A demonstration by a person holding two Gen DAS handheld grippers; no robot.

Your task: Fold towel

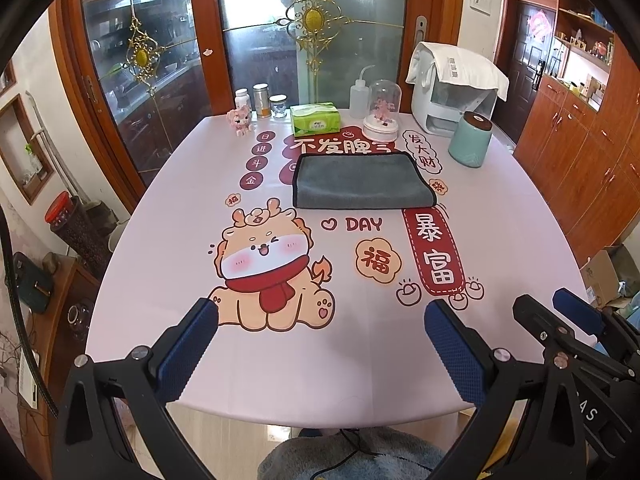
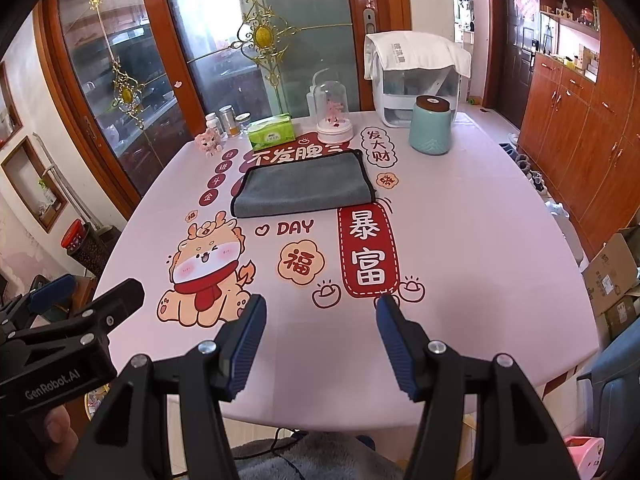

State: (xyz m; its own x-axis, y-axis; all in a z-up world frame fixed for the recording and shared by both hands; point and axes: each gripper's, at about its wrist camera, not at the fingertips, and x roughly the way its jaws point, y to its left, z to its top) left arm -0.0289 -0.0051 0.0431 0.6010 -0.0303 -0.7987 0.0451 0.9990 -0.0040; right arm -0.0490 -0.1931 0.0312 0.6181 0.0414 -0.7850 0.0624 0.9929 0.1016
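A grey towel (image 1: 362,179) with a dark edge lies flat on the pink printed table (image 1: 180,216), folded over into a rectangle, past the table's middle. It also shows in the right wrist view (image 2: 304,184). My left gripper (image 1: 320,316) is open and empty, low over the table's near edge, well short of the towel. My right gripper (image 2: 320,312) is open and empty too, beside the left one. The right gripper shows at the right of the left wrist view (image 1: 556,304), and the left gripper shows at the left of the right wrist view (image 2: 86,290).
Along the far edge stand a green tissue box (image 1: 316,119), a glass dome ornament (image 1: 382,114), a squeeze bottle (image 1: 359,96), small jars (image 1: 261,101), a pink figurine (image 1: 239,120), a teal canister (image 1: 471,139) and a white appliance under a cloth (image 1: 456,88). Wooden cabinets (image 1: 580,152) stand at right.
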